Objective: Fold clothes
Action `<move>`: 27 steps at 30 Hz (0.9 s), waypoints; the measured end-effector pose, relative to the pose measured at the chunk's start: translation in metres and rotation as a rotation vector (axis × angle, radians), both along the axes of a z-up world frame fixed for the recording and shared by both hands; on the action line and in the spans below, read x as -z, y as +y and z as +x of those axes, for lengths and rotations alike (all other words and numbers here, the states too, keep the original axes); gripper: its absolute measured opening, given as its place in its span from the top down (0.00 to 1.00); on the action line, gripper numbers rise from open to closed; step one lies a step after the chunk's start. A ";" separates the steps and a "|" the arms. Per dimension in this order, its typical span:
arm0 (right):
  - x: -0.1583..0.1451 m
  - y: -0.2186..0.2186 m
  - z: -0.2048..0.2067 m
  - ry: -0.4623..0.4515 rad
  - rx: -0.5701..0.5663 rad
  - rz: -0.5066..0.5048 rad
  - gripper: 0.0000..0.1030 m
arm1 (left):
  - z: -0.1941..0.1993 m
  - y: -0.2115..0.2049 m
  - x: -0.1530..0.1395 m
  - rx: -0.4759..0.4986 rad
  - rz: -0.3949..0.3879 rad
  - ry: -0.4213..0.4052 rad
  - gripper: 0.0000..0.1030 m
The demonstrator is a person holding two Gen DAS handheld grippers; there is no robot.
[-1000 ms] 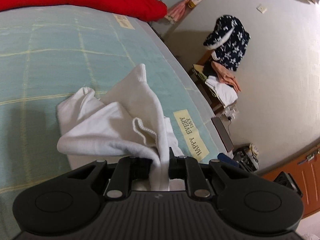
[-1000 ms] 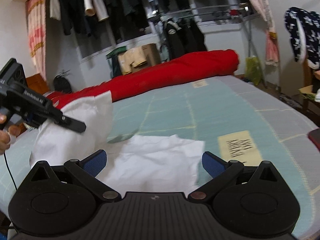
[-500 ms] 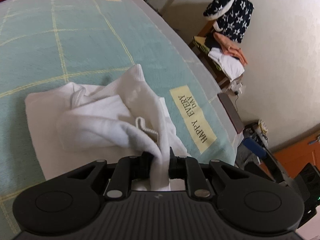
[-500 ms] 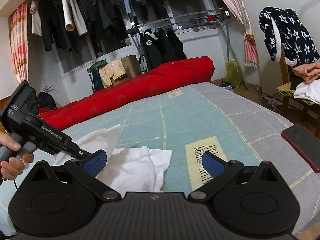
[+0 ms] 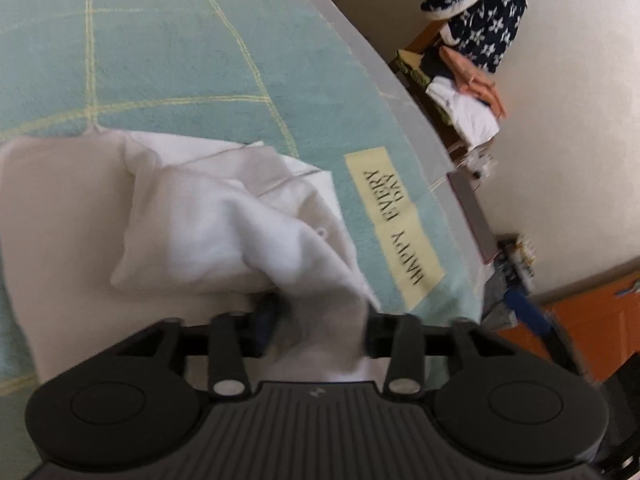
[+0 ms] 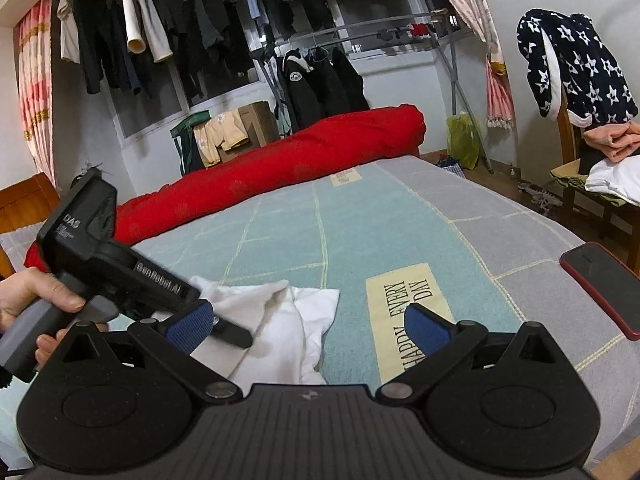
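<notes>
The white garment (image 5: 208, 216) lies bunched on the bed (image 5: 168, 56), beside its "HAPPY EVERY DAY" label (image 5: 394, 224). Our left gripper (image 5: 320, 320) has just been opening, cloth draped loose between its jaws. Our right gripper (image 6: 308, 324) hovers wide open, holding nothing. We see a red quilt (image 6: 280, 176) rolled along the far side, a phone (image 6: 600, 284) at the bed's edge, dark clothes hanging by the window, and a chair (image 6: 576, 168) stacked with laundry.

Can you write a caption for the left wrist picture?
Left tool letting go of the white garment on the green blanket.
</notes>
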State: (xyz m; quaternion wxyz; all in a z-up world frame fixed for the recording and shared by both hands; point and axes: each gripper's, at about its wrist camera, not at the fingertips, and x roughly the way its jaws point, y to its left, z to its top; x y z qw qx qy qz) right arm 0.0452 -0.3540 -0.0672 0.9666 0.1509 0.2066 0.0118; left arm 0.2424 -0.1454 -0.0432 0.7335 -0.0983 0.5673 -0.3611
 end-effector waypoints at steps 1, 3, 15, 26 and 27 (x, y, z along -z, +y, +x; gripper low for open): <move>0.000 0.001 -0.001 0.002 -0.001 -0.002 0.00 | 0.000 -0.001 0.000 -0.001 -0.015 0.005 0.41; 0.001 0.002 -0.001 0.006 -0.003 -0.006 0.00 | -0.002 -0.005 -0.005 0.006 -0.037 0.003 0.35; -0.001 0.007 -0.011 0.012 0.007 -0.032 0.00 | -0.033 0.023 -0.033 0.051 -0.017 -0.211 0.33; 0.005 0.003 -0.012 0.039 -0.085 0.141 0.00 | -0.105 0.104 -0.024 0.007 0.164 -0.457 0.31; 0.007 0.004 -0.011 0.048 -0.107 0.163 0.00 | -0.105 0.108 -0.022 -0.007 0.146 -0.459 0.31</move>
